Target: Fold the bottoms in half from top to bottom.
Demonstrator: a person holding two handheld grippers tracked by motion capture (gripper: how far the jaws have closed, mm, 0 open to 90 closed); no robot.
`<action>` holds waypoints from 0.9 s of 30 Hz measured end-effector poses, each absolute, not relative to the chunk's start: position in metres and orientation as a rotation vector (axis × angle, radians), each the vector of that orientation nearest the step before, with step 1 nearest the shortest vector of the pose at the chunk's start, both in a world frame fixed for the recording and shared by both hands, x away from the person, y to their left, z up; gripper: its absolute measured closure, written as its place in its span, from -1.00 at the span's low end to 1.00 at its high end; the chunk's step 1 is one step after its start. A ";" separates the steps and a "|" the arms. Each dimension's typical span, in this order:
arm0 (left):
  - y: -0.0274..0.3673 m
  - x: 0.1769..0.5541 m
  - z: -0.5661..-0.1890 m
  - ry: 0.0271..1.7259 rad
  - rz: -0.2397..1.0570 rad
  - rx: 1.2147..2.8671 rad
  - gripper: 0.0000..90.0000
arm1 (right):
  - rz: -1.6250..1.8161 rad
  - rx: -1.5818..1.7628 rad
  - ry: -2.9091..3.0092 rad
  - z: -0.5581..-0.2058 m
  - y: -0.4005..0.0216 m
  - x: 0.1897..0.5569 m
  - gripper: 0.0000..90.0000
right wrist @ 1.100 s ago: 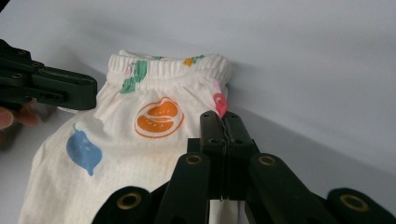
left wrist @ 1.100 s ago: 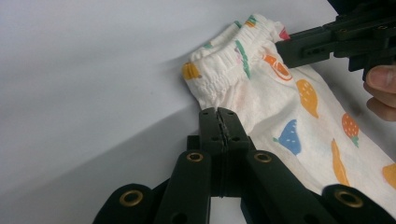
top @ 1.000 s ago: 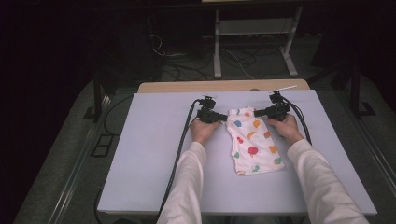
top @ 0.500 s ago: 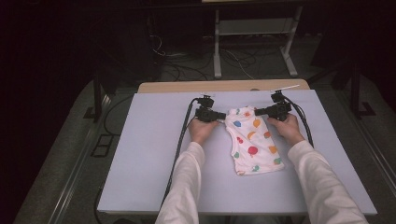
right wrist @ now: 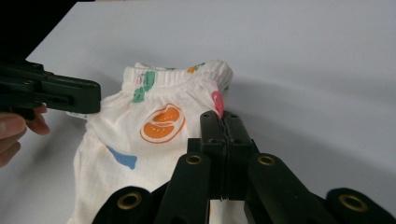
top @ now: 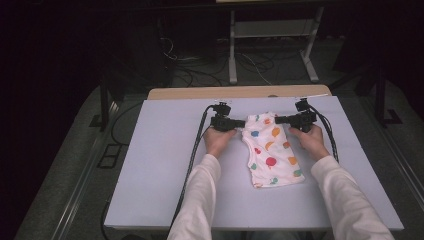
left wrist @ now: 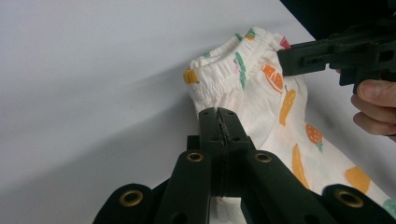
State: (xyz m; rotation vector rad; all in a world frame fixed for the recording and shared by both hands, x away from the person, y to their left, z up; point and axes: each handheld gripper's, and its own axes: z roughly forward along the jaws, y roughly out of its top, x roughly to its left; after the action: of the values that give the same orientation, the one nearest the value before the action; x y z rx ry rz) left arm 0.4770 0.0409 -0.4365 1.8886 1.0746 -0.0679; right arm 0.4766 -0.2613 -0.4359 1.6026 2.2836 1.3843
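A small white garment [top: 271, 150] printed with coloured fruit lies on the white table [top: 150, 165], its elastic waistband at the far end. My left gripper [top: 241, 122] is shut on the garment's left edge just below the waistband; in the left gripper view its jaws [left wrist: 218, 113] meet on the cloth [left wrist: 261, 98]. My right gripper [top: 278, 120] is shut on the right edge, and its jaws [right wrist: 224, 116] pinch the cloth [right wrist: 154, 126] beside a pink print. Each gripper view also has the other gripper: the right one [left wrist: 299, 58] and the left one [right wrist: 84, 98]. The two grippers point toward each other.
A wooden strip [top: 240, 92] runs along the table's far edge. Black cables [top: 197, 145] trail from the grippers toward the person. Behind the table, a white metal stand [top: 232, 50] and loose cables sit on the dark floor.
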 end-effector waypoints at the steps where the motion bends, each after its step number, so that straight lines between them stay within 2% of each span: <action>1: 0.040 0.476 -0.436 1.073 -0.071 1.887 0.97 | 1.387 1.598 2.281 -0.435 -0.261 0.475 0.95; 27: 0.030 0.457 -0.424 1.031 -0.060 1.889 0.97 | 1.496 1.547 2.216 -0.426 -0.272 0.448 0.95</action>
State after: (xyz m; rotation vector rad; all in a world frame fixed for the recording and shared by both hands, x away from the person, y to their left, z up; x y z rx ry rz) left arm 0.4571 0.0297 -0.4240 1.8889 1.0312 -0.0596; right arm 0.4484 -0.2716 -0.4262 1.5474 2.2156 1.4956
